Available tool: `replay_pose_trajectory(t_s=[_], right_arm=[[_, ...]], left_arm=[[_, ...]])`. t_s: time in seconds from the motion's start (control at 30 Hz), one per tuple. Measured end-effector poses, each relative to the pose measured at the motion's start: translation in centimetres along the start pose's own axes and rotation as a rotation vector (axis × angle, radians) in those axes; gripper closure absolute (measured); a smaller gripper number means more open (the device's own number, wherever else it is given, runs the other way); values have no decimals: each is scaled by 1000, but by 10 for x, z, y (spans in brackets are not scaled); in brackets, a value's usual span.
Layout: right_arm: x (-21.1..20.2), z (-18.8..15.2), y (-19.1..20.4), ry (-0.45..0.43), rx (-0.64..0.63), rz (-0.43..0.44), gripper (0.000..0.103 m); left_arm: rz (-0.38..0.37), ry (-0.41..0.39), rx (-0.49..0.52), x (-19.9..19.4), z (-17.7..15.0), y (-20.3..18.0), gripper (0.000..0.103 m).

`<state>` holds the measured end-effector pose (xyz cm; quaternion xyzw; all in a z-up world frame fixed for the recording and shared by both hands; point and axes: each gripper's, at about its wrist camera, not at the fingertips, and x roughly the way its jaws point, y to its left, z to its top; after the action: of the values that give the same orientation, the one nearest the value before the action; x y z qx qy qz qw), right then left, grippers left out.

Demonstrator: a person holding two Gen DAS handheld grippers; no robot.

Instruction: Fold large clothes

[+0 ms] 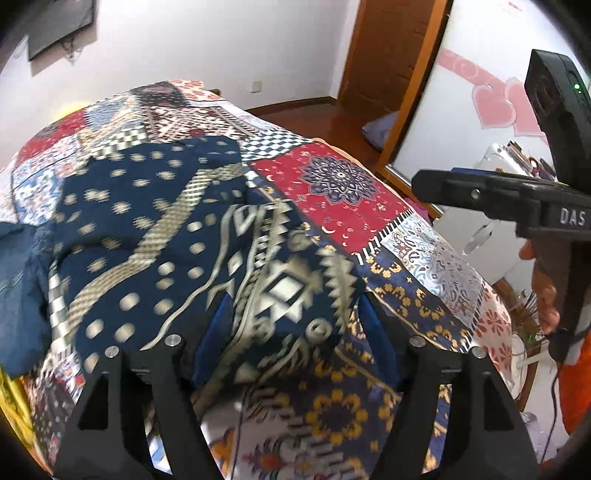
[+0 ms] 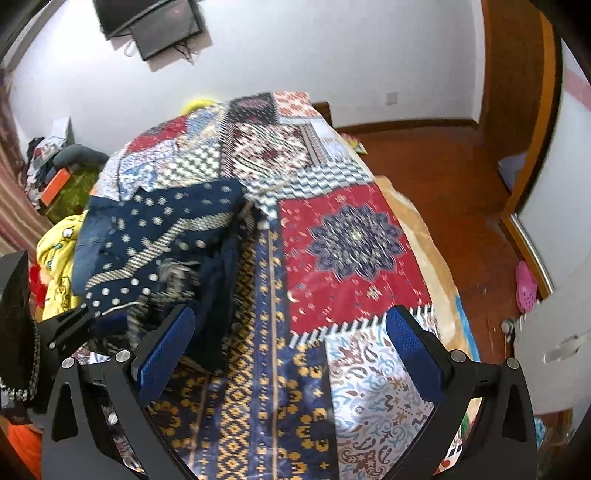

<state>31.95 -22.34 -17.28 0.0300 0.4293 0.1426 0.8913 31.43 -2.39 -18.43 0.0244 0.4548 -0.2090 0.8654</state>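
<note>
A navy garment with beige dots, stripes and geometric patterns (image 1: 177, 236) lies bunched on a bed covered by a patchwork quilt (image 1: 340, 184). My left gripper (image 1: 295, 314) is open, and a fold of the garment lies between and over its blue pads (image 1: 218, 325). In the right wrist view the garment (image 2: 159, 240) is heaped at the left of the bed. My right gripper (image 2: 291, 343) is open and empty above the quilt (image 2: 351, 236), just right of the heap. The right gripper also shows in the left wrist view (image 1: 480, 192), held at the bed's right side.
Blue denim cloth (image 1: 18, 280) and yellow clothes (image 2: 59, 258) lie at the bed's left. A wooden floor (image 2: 443, 177), a door frame (image 1: 417, 77), white cabinets (image 2: 554, 332) and a pink shoe (image 2: 524, 280) are to the right. A wall screen (image 2: 147, 22) hangs behind.
</note>
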Motion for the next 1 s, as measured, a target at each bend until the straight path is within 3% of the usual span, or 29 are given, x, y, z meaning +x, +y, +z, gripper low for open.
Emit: replay_pose_trajectory(t_s=[0.13, 0.2, 0.33, 0.53, 0.7, 1.0], right_arm=[[-2, 8, 25, -34, -62, 24, 0], [3, 10, 39, -42, -92, 38, 0], [22, 10, 65, -23, -131, 62, 0], [68, -2, 82, 93, -129, 121, 0], [95, -20, 68, 195, -116, 71, 1], [79, -46, 36, 220, -126, 50, 1]], left_arm=[[54, -60, -57, -36, -4, 27, 26], [146, -90, -84, -52, -5, 49, 16], [252, -82, -125, -60, -8, 79, 14], [243, -2, -178, -32, -22, 103, 12], [197, 7, -213, -25, -37, 107, 9], [184, 22, -186, -29, -60, 92, 9]])
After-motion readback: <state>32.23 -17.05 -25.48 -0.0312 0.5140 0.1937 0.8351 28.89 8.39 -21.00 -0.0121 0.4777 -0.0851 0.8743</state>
